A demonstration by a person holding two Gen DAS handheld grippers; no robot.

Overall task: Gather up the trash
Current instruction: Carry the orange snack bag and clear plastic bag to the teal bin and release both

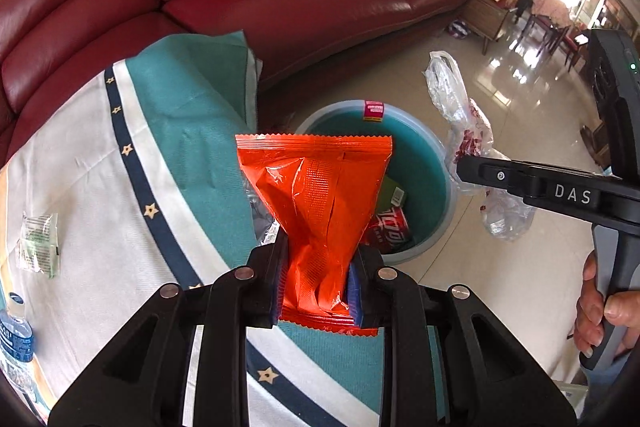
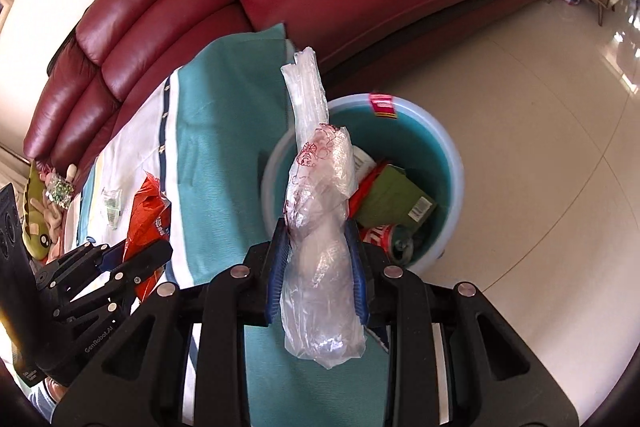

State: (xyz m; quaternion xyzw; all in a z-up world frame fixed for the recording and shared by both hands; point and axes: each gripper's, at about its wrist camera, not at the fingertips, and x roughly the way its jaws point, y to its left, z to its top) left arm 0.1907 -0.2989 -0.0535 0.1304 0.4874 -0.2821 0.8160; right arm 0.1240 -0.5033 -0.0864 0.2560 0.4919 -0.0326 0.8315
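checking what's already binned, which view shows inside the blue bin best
The right wrist view: the blue bin lies open, showing a green box and a red can. In the left wrist view the orange wrapper covers most of the bin's inside.

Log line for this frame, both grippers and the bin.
left gripper: shut on orange wrapper | right gripper: shut on clear plastic bag | teal bin: ahead of both, holds trash | nothing dropped yet
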